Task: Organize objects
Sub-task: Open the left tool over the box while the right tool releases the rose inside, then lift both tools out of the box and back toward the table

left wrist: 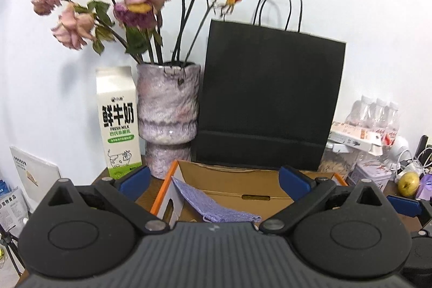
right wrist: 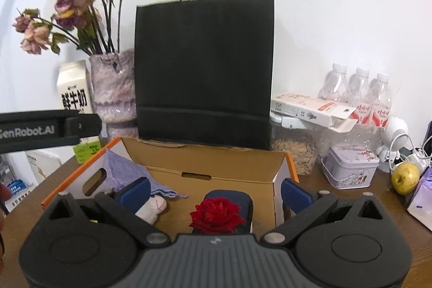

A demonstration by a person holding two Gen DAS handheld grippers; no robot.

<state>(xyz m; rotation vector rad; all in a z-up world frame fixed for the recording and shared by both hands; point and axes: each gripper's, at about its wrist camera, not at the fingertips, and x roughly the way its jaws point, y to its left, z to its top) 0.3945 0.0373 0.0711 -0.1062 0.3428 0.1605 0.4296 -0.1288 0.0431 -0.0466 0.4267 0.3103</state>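
Two big things fill mid-frame: black paper bag (right wrist: pixel 203 69) propped on the wall, open cardboard box (right wrist: pixel 216 166) below collecting stuff. Lower centre, red rose (right wrist: pixel 217 213) and purple cloth (right wrist: pixel 127 172) sit inside. Left gripper (left wrist: pixel 214 184) and right gripper (right wrist: pixel 216 193) both spread wide, holding nothing

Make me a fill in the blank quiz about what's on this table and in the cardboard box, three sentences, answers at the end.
1. The paper bag standing behind the cardboard box is ____ in colour.
2. The red rose lies ____ the cardboard box.
3. Draped over the box's left wall is a ____ knitted cloth.

Missing words: black; inside; purple
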